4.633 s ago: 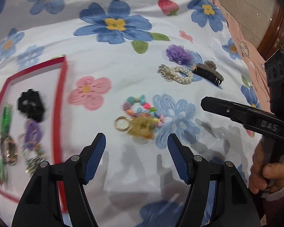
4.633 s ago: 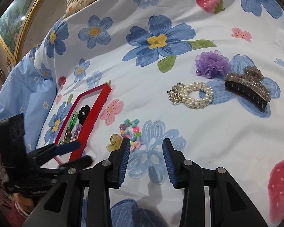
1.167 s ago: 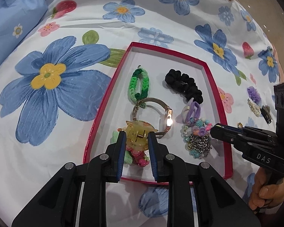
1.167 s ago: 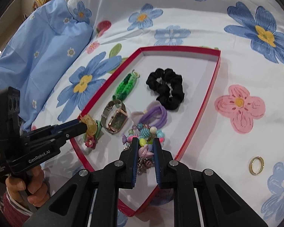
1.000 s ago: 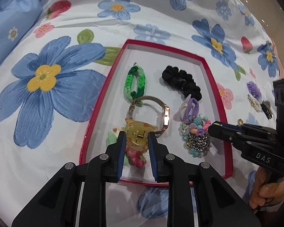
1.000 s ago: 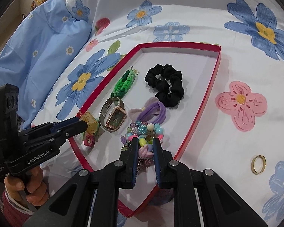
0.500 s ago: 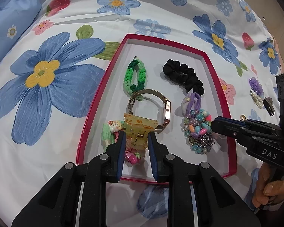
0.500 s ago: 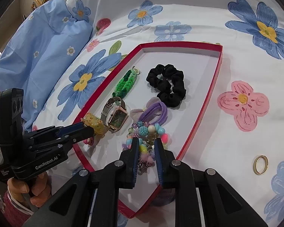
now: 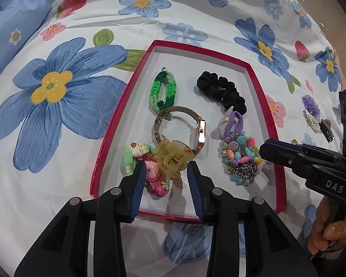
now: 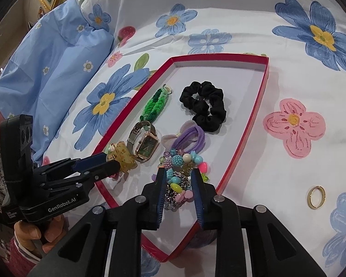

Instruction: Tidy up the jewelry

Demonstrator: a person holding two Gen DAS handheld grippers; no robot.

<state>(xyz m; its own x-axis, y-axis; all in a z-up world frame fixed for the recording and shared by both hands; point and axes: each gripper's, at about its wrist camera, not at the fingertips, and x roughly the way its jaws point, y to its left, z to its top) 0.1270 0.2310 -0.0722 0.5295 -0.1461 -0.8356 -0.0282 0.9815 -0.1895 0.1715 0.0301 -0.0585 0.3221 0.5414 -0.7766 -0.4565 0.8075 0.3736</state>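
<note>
A red-rimmed tray (image 9: pixel 117 124) (image 10: pixel 263 87) lies on the flowered sheet. My left gripper (image 9: pixel 166 172) is open just behind a yellow claw clip (image 9: pixel 173 158) (image 10: pixel 124 154) that rests in the tray on a pink and green clip (image 9: pixel 150 170) and a gold watch (image 9: pixel 200 133). My right gripper (image 10: pixel 178 181) is open over a colourful beaded bracelet (image 10: pixel 182 161) (image 9: pixel 240 157) that lies in the tray on a metal chain. A green braid (image 9: pixel 163 90), a black scrunchie (image 9: pixel 221 91) and a purple hair tie (image 9: pixel 233 121) also lie in the tray.
A gold ring (image 10: pixel 316 197) lies on the sheet right of the tray. A purple pom-pom (image 9: pixel 310 102), a pearl bracelet (image 9: pixel 311 121) and a dark claw clip (image 9: pixel 326 127) lie farther right. A blue pillow (image 10: pixel 50 64) is at the left.
Both grippers carried their items to the tray and opened: the yellow clip and the beaded bracelet now lie in the tray. Both grippers have drawn back a little.
</note>
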